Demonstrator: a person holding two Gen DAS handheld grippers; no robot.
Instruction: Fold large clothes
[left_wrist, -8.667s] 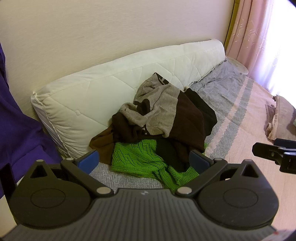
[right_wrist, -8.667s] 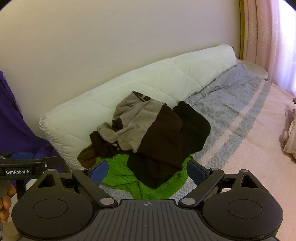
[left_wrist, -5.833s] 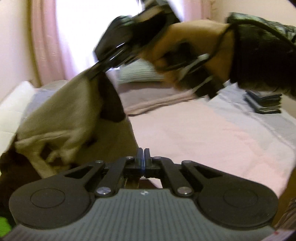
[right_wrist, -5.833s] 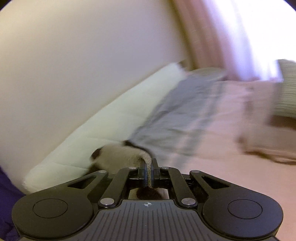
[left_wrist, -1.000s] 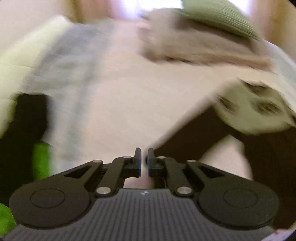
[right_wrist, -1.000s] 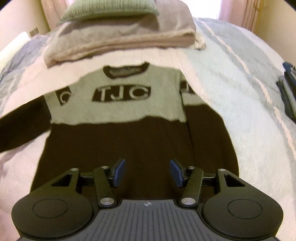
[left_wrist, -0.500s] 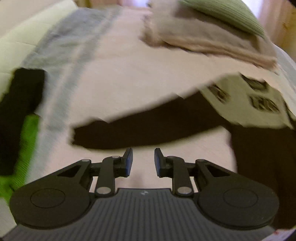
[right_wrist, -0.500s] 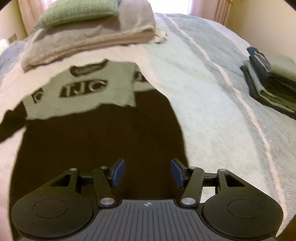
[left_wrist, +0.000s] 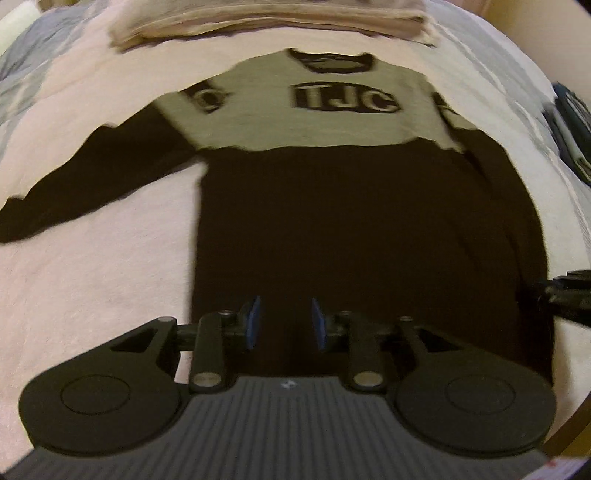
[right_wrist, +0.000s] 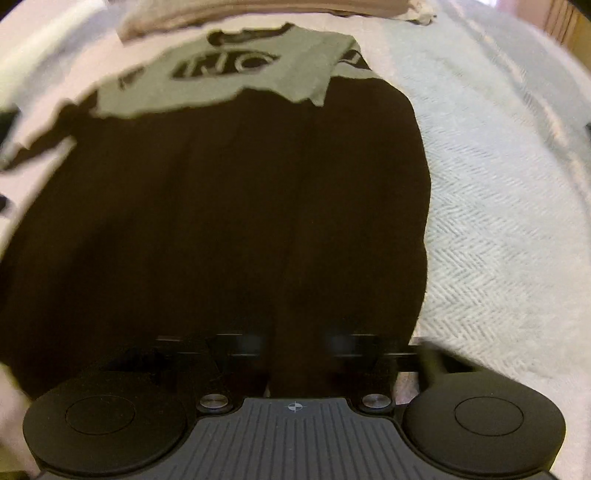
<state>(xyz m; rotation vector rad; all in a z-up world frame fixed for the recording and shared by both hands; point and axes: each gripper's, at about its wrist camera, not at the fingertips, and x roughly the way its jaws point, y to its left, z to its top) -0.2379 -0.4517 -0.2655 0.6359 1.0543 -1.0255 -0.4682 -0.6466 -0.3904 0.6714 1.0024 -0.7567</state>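
The sweater (left_wrist: 332, 184) is now lying spread flat on the bed (left_wrist: 92, 277), so folding can begin. The left gripper (left_wrist: 284, 325), above the hem, has just been opening its jaws; nothing is between them. The right gripper (right_wrist: 295, 347) jaws have just been closing, but blur hides any grasp. 1 stack of folded clothes (left_wrist: 266, 18) is lying just beyond the collar.
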